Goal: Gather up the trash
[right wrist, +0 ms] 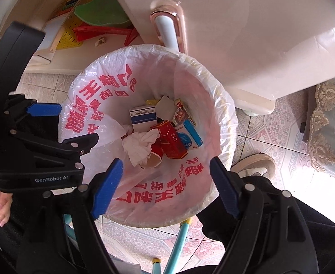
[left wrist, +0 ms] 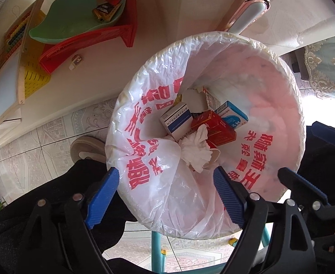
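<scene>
A round trash bin (right wrist: 222,123) is seen from above in both wrist views, standing on a patterned tile floor (right wrist: 254,132) with its mouth facing up toward the cameras; being round, no long axis can be assigned to it. It is lined with a translucent white plastic bag (right wrist: 92,105) printed with large red characters and folded over the rim. At the bottom of the bin, refuse is observed in one cluster: a crumpled white tissue (right wrist: 140,147) lying against a red paper cup (right wrist: 155,154) tipped on its side, a red carton (right wrist: 172,140) just beside the tissue, a white box with a blue stripe (right wrist: 142,117) and a blue and white box (right wrist: 190,135) on opposite sides of the carton. The left gripper (left wrist: 166,194) is held over the near rim of the bin, its blue-padded fingers (left wrist: 102,196) spread apart with nothing between them. The right gripper (right wrist: 166,186) is likewise held above the near rim, fingers (right wrist: 107,188) apart and empty. Beyond the far rim of the bin, a white table (left wrist: 190,6) carries a red basket (left wrist: 112,29) holding a green tray (left wrist: 76,20). A shoe (right wrist: 254,164) is noted beside the bin.
</scene>
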A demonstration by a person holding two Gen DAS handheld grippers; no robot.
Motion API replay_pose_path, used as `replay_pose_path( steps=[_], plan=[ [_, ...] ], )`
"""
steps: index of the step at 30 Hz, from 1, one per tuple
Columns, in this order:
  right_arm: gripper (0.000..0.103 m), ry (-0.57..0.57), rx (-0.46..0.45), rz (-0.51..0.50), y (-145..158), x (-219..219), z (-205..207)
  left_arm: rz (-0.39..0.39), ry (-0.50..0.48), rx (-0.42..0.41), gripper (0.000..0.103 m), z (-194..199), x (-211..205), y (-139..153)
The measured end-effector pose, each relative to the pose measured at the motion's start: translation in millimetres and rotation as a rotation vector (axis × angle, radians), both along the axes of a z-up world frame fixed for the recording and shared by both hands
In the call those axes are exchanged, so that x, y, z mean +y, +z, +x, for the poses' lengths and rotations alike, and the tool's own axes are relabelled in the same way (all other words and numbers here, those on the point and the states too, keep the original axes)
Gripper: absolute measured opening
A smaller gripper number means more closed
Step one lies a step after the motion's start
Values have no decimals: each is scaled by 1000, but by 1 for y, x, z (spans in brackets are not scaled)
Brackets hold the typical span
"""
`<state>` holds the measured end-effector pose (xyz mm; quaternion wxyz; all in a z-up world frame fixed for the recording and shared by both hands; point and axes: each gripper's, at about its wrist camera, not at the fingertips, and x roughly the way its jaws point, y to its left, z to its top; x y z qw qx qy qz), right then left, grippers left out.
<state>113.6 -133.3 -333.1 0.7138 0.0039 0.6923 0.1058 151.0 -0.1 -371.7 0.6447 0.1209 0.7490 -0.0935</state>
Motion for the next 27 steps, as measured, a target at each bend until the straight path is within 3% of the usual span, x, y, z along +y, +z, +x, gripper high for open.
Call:
replay_pose_path(
  steps=[9, 13, 20, 27],
  plan=[
    [87, -57, -56, 12, 31, -2, -12, 6, 58, -109, 82, -19, -1, 37],
    [87, -84, -108, 28, 55, -2, -24, 22, 102, -201, 82, -30, 1, 65],
    [87, -123, -296, 10, 119, -5, -57, 15, 162, -408, 82, -57, 1, 132],
    [87, -172, -560, -10, 211, -15, -92, -87, 232, -603, 83, -79, 1, 220]
  ],
)
